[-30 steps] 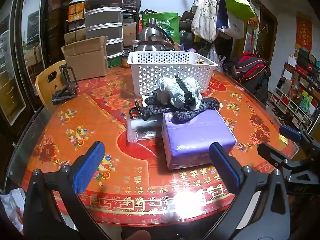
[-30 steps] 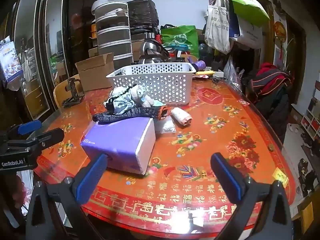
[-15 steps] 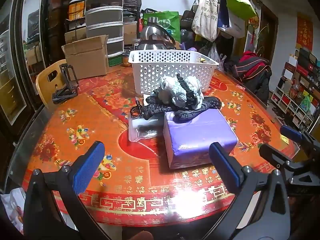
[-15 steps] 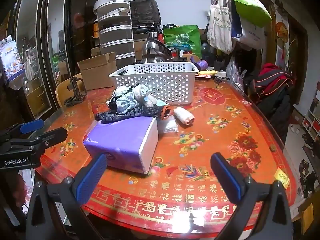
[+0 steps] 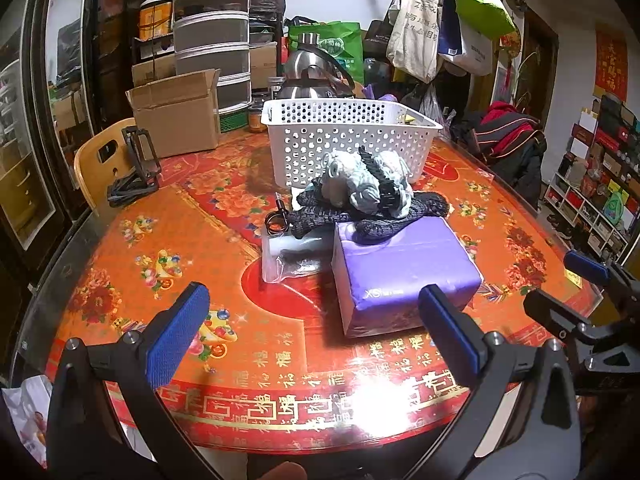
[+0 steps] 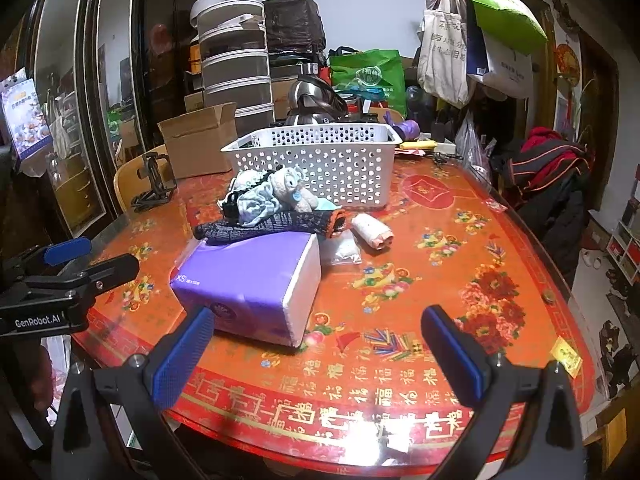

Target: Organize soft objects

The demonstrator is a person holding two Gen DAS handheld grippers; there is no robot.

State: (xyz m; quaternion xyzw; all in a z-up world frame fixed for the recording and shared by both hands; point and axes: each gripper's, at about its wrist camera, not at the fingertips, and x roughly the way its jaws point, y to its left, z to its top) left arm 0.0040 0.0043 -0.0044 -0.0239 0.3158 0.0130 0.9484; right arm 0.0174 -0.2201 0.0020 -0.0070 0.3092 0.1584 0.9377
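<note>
A purple tissue pack [image 5: 404, 268] [image 6: 252, 284] lies mid-table. Dark knitted cloth [image 5: 372, 216] [image 6: 272, 222] drapes over its far edge. A pale grey-blue soft bundle [image 5: 360, 184] [image 6: 260, 200] and a small plush bear [image 6: 290, 188] lie on the cloth. A white perforated basket [image 5: 344, 136] [image 6: 316, 160] stands behind them. A white rolled cloth [image 6: 372, 230] lies right of the pack. My left gripper [image 5: 316, 332] is open and empty near the table's front edge. My right gripper [image 6: 320, 348] is open and empty, to the pack's right.
A clear plastic bag [image 5: 288, 256] and a black ring clip [image 5: 276, 222] lie left of the pack. A cardboard box [image 5: 176, 116], a black stand [image 5: 136, 176], a metal kettle [image 5: 308, 76] and stacked containers sit at the back. A chair [image 5: 96, 168] is at the left.
Both grippers have edged slightly closer to the table and the pile. Nothing on the table has moved, and both jaws stay open.
</note>
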